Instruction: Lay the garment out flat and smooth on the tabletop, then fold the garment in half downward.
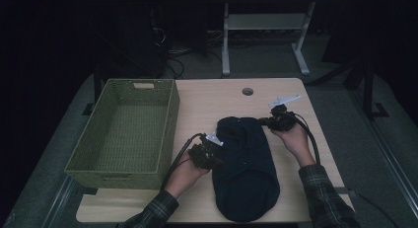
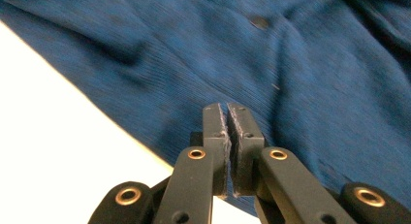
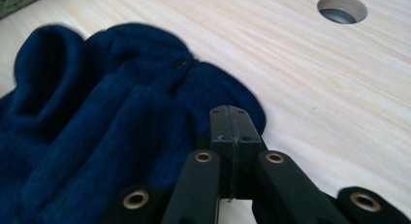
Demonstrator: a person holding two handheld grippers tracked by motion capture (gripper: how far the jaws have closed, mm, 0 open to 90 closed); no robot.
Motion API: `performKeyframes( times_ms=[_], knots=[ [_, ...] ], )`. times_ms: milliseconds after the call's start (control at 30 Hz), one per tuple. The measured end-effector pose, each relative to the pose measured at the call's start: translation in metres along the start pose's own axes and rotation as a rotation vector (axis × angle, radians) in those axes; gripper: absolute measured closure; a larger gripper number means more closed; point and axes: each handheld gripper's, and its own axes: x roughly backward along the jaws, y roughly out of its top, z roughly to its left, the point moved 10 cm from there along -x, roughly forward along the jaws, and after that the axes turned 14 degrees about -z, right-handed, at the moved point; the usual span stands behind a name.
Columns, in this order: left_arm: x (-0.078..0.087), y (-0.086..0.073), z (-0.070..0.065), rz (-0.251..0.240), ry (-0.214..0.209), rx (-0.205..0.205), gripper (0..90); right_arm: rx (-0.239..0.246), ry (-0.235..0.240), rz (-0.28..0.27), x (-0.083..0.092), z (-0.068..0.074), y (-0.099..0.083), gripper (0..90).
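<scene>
Near the middle of the table (image 1: 296,161), toward its near edge, lies the dark blue knitted garment (image 1: 245,171), folded into a long bundle that runs from the far collar end down to the near edge. At its left side, about halfway along, sits my left gripper (image 1: 213,161); in the left gripper view its jaws stand pressed together with only a hairline between the pads, just above the ribbed cloth (image 2: 300,78), and I cannot see any fabric caught between them. At the far right corner of the garment is my right gripper (image 1: 263,122), jaws closed flat against each other over the rounded blue edge (image 3: 121,127), with nothing visibly pinched. A small dark button (image 3: 179,64) shows on the cloth ahead. Farther off, a round hole (image 1: 248,91) pierces the tabletop, and a green woven basket (image 1: 170,124) stands at the left.
</scene>
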Motion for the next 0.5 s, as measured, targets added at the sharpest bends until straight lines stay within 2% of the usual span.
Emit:
performKeyframes(
  times_ms=[33,67,233,333,400,500],
  knots=[
    [0.000,0.000,0.000,0.000,0.000,0.000,86.8,0.000,0.000,0.000,0.000,0.000,0.000,90.0],
    [0.000,0.007,0.012,-0.011,0.046,0.002,87.1,0.012,0.015,0.006,0.002,0.006,-0.006,90.0],
    [-0.004,0.019,0.038,-0.031,0.110,0.028,87.7,0.028,0.042,0.028,0.002,0.018,-0.018,90.0],
    [-0.013,0.022,0.050,-0.023,0.129,0.039,87.7,0.033,0.054,0.056,-0.001,0.020,-0.028,89.9],
    [-0.021,0.021,0.056,-0.015,0.127,0.048,87.7,0.030,0.057,0.070,-0.003,0.020,-0.033,90.0],
    [-0.033,0.018,0.061,0.005,0.137,0.040,88.1,0.041,0.055,0.091,-0.005,0.020,-0.041,90.0]
  ],
)
